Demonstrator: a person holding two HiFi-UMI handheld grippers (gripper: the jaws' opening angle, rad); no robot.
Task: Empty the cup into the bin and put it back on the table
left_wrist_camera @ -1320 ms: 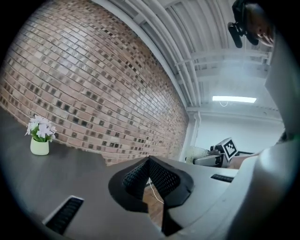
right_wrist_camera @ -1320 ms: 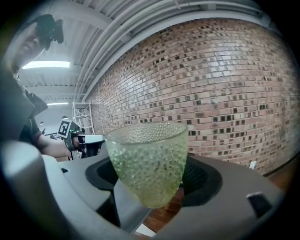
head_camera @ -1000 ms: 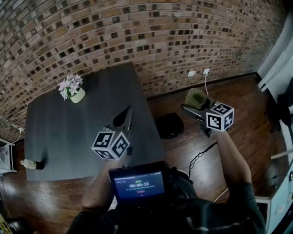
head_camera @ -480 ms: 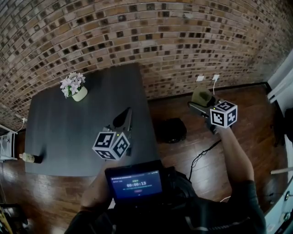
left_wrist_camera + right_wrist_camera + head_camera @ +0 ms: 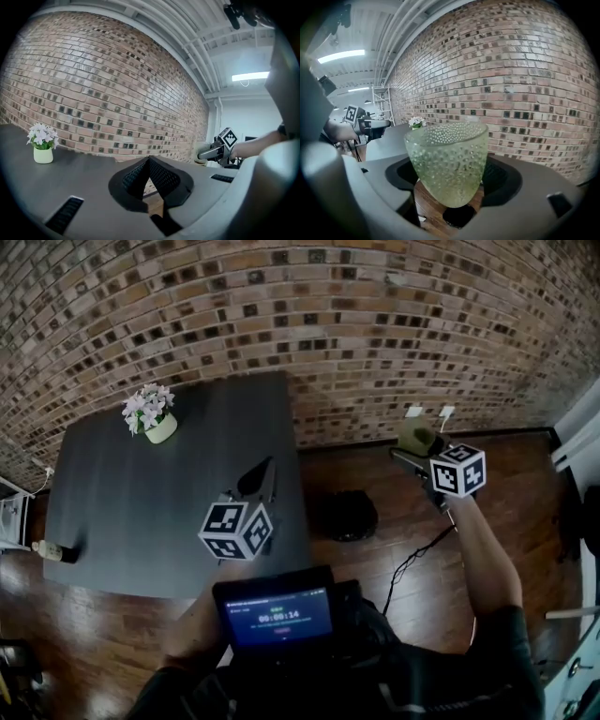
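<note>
Green cup (image 5: 447, 159) is being pinched upright by the right tool (image 5: 449, 182), best tipped only when centred above the bin (image 5: 349, 515).

Bright, even indoor light right now, ceiling strip lamps (image 5: 251, 76) glowing white and slightly blown out in both gripper views, heavy fisheye bowing the brick wall (image 5: 281, 315), black vignette ringing the gripper views' edges, the close-up cup (image 5: 447, 161) a touch soft, the head view a bit grainy.
</note>
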